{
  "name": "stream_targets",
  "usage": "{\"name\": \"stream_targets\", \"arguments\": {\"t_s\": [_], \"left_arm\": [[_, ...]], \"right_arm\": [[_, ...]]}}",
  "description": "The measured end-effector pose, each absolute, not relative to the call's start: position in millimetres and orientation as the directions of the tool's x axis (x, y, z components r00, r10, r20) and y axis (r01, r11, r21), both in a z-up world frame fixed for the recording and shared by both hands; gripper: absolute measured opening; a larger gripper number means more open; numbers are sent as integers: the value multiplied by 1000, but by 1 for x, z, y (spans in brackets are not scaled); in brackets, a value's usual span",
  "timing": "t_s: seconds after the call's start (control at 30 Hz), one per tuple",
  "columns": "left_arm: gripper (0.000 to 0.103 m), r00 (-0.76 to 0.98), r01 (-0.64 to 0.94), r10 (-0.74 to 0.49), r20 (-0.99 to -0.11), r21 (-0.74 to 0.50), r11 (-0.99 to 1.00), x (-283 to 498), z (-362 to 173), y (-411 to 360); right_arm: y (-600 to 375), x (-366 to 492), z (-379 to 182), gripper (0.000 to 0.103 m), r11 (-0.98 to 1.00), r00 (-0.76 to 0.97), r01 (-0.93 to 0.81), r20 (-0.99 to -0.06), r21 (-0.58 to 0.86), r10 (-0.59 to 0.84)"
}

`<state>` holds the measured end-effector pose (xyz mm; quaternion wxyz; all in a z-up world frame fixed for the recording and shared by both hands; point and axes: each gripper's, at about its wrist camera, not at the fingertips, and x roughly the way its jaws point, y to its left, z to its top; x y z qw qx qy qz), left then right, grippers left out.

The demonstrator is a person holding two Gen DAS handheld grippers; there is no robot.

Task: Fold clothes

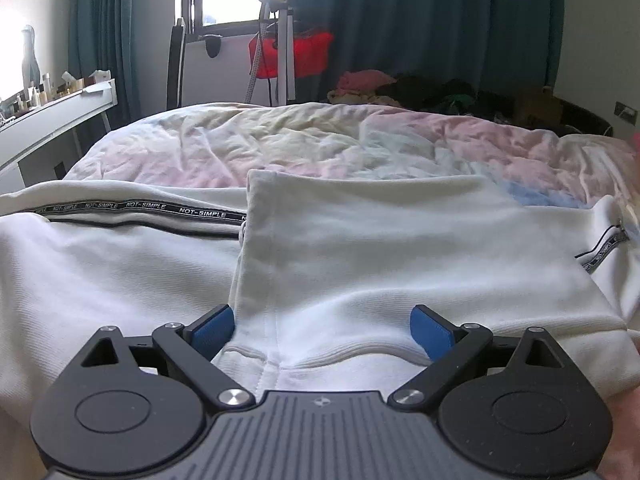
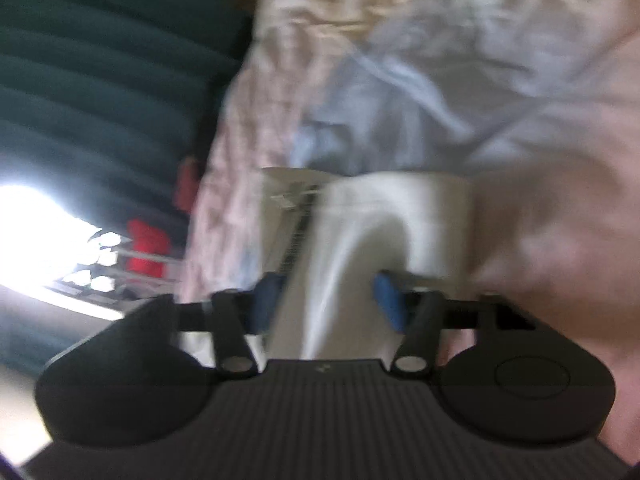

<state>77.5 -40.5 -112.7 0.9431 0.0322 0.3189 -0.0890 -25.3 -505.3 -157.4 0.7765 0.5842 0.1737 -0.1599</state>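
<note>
White garment on a pastel bed

The white garment (image 1: 360, 248) carries a black tape printed NOT-SIMPLE (image 1: 140, 208); the bedsheet (image 1: 320, 140) is blotched pink, yellow and blue; at 12 o'clock hang teal curtains (image 1: 420, 20) and a red bag (image 1: 308, 54); blue-padded black fingers (image 1: 212, 328).

One white garment (image 1: 360, 248) lies across one bed (image 1: 280, 140) in the middle of the frame, with two black printed tapes on it, one long at the left (image 1: 132, 209) and one short at the right edge (image 1: 600, 252). Two grippers show, the left gripper (image 1: 322, 330) and the right gripper (image 2: 328, 300), each with two blue pads. At the top stand one tripod (image 1: 280, 40), one red bag (image 1: 296, 54), one white desk (image 1: 52, 112) at upper left and one clothes heap (image 1: 420, 92) at upper right.
</note>
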Motion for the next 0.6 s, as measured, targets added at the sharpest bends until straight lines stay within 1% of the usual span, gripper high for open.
{"name": "stream_targets", "arguments": {"t_s": [0.03,0.07,0.13,0.17,0.23,0.4,0.53,0.6], "left_arm": [[96,781,187,-148,-607,1,982,78,-113,-40],[96,781,185,-149,-607,-3,983,79,-114,-39],[96,782,184,-149,-606,-5,983,83,-114,-40],[96,782,183,-149,-605,-6,983,84,-114,-41],[97,784,179,-147,-603,-7,984,85,-114,-41],[97,788,174,-144,-599,-8,985,84,-115,-41],[97,789,170,-143,-597,-11,985,84,-115,-40],[98,789,168,-144,-597,-16,986,85,-116,-40]], "right_arm": [[-503,-25,-154,21,283,902,422,-430,861,-39],[-501,-24,-150,12,299,915,393,-402,870,-32],[-496,-27,-138,9,339,940,331,-338,881,-40],[-494,-30,-132,8,358,951,302,-305,884,-49],[-494,-34,-127,8,352,959,278,-277,894,-54],[-500,-38,-141,8,241,938,342,-347,908,-20],[-503,-44,-143,9,241,928,368,-372,898,-30],[-502,-47,-143,9,241,930,362,-367,901,-24]]}}
